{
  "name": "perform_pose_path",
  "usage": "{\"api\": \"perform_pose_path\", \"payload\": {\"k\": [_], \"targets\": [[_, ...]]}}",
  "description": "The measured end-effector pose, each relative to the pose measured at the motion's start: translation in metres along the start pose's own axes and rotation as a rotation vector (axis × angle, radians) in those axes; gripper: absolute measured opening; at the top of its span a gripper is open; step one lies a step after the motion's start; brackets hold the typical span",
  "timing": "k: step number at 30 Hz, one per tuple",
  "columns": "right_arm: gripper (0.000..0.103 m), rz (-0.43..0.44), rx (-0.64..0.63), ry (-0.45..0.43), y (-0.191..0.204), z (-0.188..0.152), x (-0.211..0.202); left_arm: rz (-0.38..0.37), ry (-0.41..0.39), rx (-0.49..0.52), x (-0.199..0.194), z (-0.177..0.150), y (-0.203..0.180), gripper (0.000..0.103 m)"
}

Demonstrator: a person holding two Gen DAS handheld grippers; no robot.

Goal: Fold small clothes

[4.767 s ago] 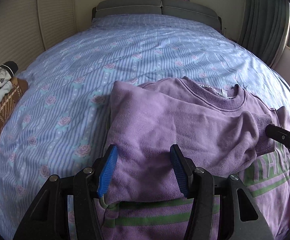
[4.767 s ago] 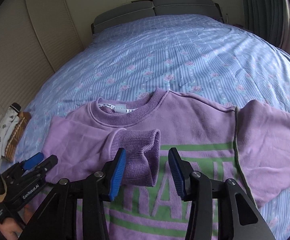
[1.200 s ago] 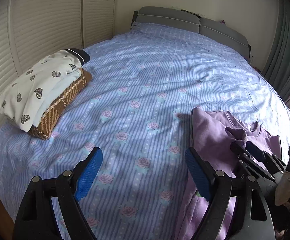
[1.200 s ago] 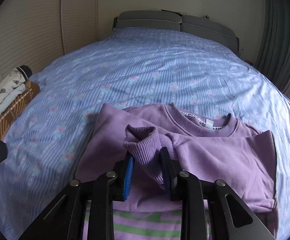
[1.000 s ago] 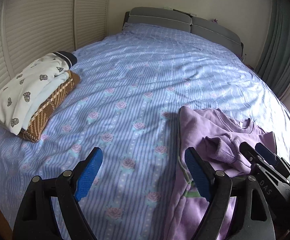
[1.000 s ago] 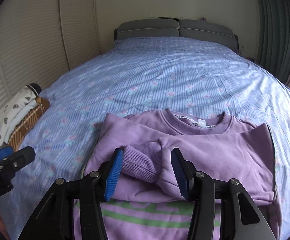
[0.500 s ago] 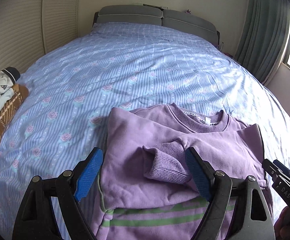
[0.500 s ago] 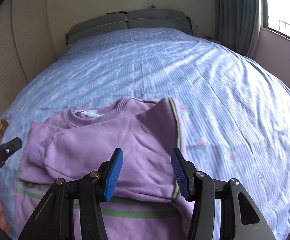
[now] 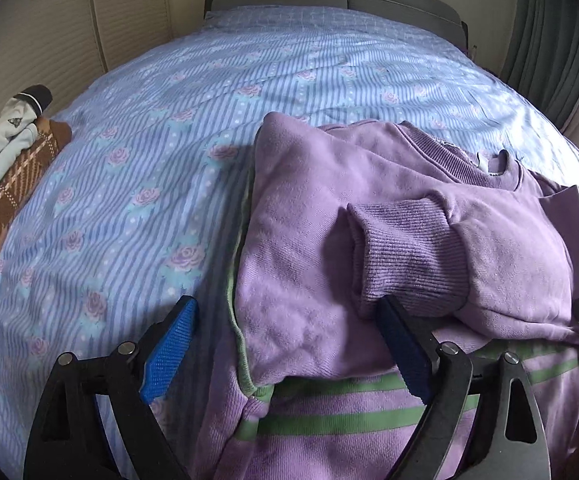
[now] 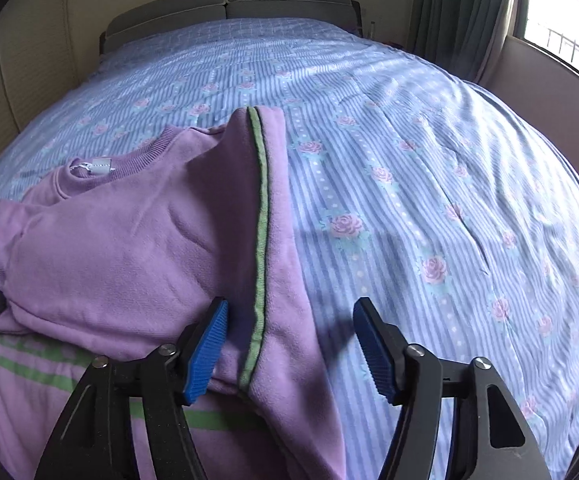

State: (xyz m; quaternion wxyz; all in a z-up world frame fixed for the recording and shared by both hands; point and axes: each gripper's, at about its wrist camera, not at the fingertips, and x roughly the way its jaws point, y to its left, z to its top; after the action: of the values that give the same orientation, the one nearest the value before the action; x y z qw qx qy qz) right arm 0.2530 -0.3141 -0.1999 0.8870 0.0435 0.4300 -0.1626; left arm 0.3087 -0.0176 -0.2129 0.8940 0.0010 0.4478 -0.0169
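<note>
Your sweatshirt [image 9: 369,216] lies on the bed [image 9: 169,128], both sleeves folded in across its chest. Your left gripper [image 9: 289,356] straddles its left edge, jaws opening, nothing pinched. Your right gripper [image 10: 289,348] spans the green-piped right edge, jaws opening too, pads clear of the cloth.

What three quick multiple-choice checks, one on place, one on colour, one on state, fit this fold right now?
1. Where is the pile of folded clothes?
A. at the bed's left edge
B. on the sweatshirt
C. by the headboard

2. What colour are the stripes across the purple sweatshirt?
A. white
B. green
C. blue

3. How do the sleeves lie?
A. spread flat outward
B. folded in over the chest
C. hanging off the bed

Key: 1 A, the pile lies far left on the bedspread; 2 B, green bands show near the hem; 3 B, the ribbed cuff rests on the chest.
</note>
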Motion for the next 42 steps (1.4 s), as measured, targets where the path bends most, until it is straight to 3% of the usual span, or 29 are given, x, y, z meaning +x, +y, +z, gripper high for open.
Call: {"api": "perform_pose_path", "payload": {"k": [12,17,23,24,29,36,42], "targets": [[0.074,-0.035,0.059,-0.009,-0.015,-0.003,-0.004,0.004,-0.034,0.044,-0.016,0.002,-0.012,0.091],[0.073,-0.001,0.023,-0.132,-0.007,0.022,-0.027,-0.012,-0.092,0.043,-0.031,0.015,-0.019,0.091],[0.070,-0.017,0.000,-0.053,-0.001,0.060,0.013,0.007,-0.095,0.059,-0.021,0.031,-0.026,0.091],[0.065,-0.028,0.003,-0.029,-0.003,0.062,0.020,0.006,-0.090,0.056,-0.019,0.031,-0.026,0.091],[0.065,-0.043,0.045,0.020,-0.020,0.056,0.038,-0.005,-0.078,0.055,-0.011,0.028,-0.030,0.091],[0.065,-0.013,0.081,0.020,-0.030,0.054,0.032,-0.002,-0.070,0.060,-0.009,0.024,-0.030,0.091],[0.065,0.066,0.047,-0.005,-0.026,0.028,-0.010,-0.008,-0.076,0.040,-0.019,0.017,-0.020,0.091]]}}
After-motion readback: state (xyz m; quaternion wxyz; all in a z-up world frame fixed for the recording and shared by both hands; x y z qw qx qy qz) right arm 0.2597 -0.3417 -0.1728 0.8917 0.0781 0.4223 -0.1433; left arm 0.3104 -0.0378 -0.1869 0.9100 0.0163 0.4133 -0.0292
